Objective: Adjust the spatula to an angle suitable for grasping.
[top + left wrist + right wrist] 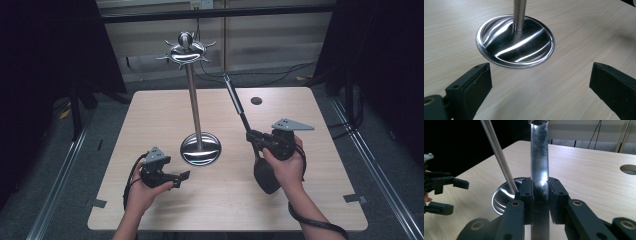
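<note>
At frame centre the bench (150, 115) carried the stand (194, 107), nothing yet hung on its top hooks, while right of it the right gripper (251, 135) clenched a spatula (240, 110) mid-handle and, lower left, the left gripper (184, 176) waited, fingers released.

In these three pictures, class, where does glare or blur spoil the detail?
Left gripper view: bright streaks glare across the stand's base. Right gripper view: a white highlight on the clamped handle, and the near jaws look soft. High view: dim, dark surroundings, glints on the stand's hooked top.
</note>
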